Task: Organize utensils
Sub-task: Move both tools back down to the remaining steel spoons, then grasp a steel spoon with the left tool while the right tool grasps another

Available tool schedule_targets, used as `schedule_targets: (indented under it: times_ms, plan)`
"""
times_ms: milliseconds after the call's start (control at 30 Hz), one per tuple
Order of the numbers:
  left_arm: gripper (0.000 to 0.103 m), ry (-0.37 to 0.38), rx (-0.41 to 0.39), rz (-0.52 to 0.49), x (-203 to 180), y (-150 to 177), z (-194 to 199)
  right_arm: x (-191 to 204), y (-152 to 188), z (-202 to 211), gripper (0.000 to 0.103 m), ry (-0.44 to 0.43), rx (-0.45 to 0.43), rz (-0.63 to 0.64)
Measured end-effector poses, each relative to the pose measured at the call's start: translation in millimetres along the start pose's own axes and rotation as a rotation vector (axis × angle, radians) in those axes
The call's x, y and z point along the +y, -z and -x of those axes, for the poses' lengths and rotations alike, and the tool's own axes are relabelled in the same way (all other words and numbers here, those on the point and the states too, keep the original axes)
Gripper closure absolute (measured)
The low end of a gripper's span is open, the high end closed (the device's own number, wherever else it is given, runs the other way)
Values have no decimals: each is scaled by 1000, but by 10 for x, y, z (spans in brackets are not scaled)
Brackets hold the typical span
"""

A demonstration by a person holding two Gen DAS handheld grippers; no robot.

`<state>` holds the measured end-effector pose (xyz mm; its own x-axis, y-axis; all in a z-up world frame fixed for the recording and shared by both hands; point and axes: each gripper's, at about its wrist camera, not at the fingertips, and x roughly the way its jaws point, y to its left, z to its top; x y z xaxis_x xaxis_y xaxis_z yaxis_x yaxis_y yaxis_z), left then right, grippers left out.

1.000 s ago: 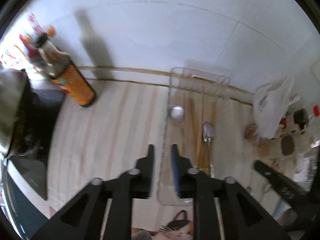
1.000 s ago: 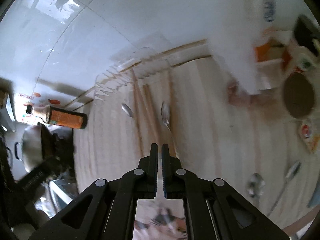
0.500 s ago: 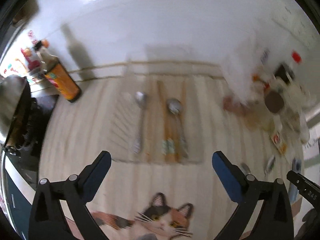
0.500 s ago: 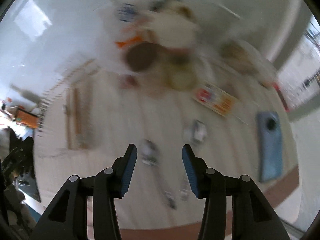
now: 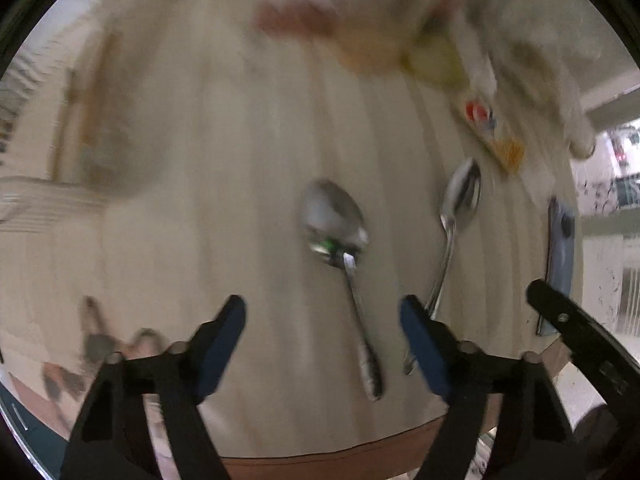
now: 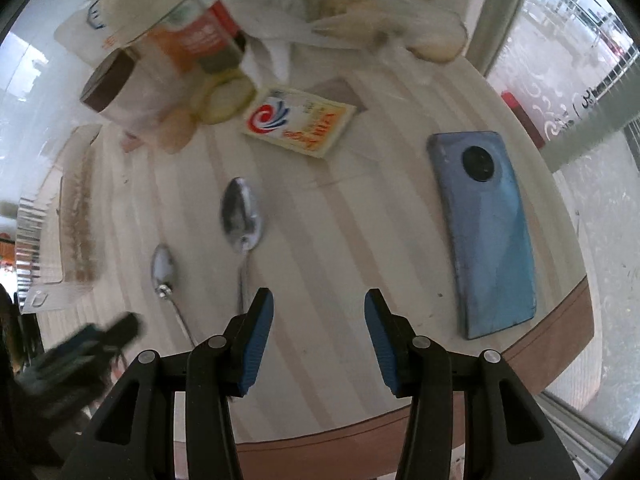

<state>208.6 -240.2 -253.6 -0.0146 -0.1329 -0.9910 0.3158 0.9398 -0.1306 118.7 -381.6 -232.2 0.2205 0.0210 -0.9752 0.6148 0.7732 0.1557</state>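
Two spoons, a bigger spoon [image 5: 334, 220] and a thinner spoon [image 5: 460, 200], lie on the surface [image 5: 240, 200]. Both the left claw [image 5: 322, 340] and the right claw [image 6: 318, 344] are wide apart, holding nothing. Next, one claw should probably drop over a handle and squeeze.

Two glossy metal spoons [image 6: 242, 216] on a pale striped wood-look tabletop [image 6: 360, 240] (matt).

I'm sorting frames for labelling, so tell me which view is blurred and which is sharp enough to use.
Left wrist view: heavy motion smear, worst along the top and left; only the two spoons read. Right wrist view: mostly crisp, the blue phone and packet clear; its left edge smears.
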Motion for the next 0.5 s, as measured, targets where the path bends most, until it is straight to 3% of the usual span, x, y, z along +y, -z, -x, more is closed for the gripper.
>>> schedule_targets:
  times_ms: [67,133,167,367,500]
  plan:
    - [56,-24,25,-15,-93,-22,-146,-89,-20,-21,53,1,3,-6]
    - [72,-43,-14,-53,-198,-30,-118,-140,-39,-29,53,2,7,-9]
    - [94,-44,-7,-60,-218,-30,-125,-161,-47,-36,53,-2,10,-10]
    - [99,-95,-31,-75,-114,116,-93,-12,-92,-182,53,-61,30,20]
    - [99,-129,-35,-31,180,266,-37,248,-113,-328,53,-76,52,71]
